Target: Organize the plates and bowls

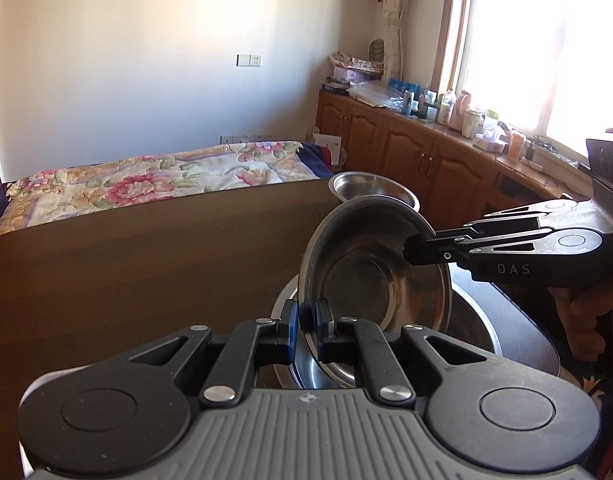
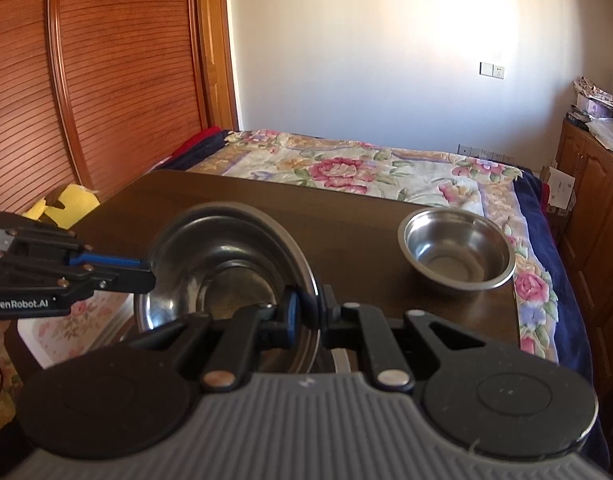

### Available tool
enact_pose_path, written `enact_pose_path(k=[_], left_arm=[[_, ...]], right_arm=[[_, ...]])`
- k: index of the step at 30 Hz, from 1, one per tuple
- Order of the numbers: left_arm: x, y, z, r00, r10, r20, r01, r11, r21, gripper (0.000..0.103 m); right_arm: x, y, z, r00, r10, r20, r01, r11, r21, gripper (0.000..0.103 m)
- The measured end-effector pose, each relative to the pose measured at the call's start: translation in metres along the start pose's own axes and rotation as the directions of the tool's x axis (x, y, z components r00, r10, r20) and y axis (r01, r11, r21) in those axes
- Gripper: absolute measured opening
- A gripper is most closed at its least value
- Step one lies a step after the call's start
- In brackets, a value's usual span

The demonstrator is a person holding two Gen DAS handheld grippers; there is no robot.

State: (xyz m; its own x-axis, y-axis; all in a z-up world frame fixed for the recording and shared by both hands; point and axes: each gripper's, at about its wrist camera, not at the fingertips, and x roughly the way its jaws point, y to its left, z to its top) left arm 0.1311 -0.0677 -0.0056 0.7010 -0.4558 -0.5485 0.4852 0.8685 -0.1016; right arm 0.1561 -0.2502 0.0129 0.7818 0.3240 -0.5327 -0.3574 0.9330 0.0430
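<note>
A steel bowl (image 1: pixel 370 264) is held tilted on edge above the dark wooden table (image 1: pixel 146 264). My left gripper (image 1: pixel 305 320) is shut on its near rim. My right gripper (image 1: pixel 410 250) is shut on its far right rim. In the right wrist view the same bowl (image 2: pixel 210 264) is pinched by my right gripper (image 2: pixel 308 308), with my left gripper (image 2: pixel 146 270) on its left rim. A larger steel plate (image 1: pixel 474 320) lies under the bowl. A second steel bowl (image 2: pixel 458 252) stands upright on the table's far right corner; it also shows in the left wrist view (image 1: pixel 370 186).
A bed with a floral cover (image 2: pixel 366 168) lies behind the table. Wooden cabinets (image 1: pixel 406 148) with bottles and clutter line the window wall. A wooden wardrobe (image 2: pixel 106 60) stands to the left. A yellow object (image 2: pixel 76 200) sits off the table's left edge.
</note>
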Motion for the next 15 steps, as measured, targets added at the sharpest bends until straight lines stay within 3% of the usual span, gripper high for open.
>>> enact_pose_path(k=[15], left_arm=[[0.01,0.001,-0.013,0.999,0.011,-0.041,-0.011,1.0,0.011,0.01]], right_arm=[[0.004,0.002,-0.018,1.0,0.013,-0.01,-0.013,1.0,0.009,0.013]])
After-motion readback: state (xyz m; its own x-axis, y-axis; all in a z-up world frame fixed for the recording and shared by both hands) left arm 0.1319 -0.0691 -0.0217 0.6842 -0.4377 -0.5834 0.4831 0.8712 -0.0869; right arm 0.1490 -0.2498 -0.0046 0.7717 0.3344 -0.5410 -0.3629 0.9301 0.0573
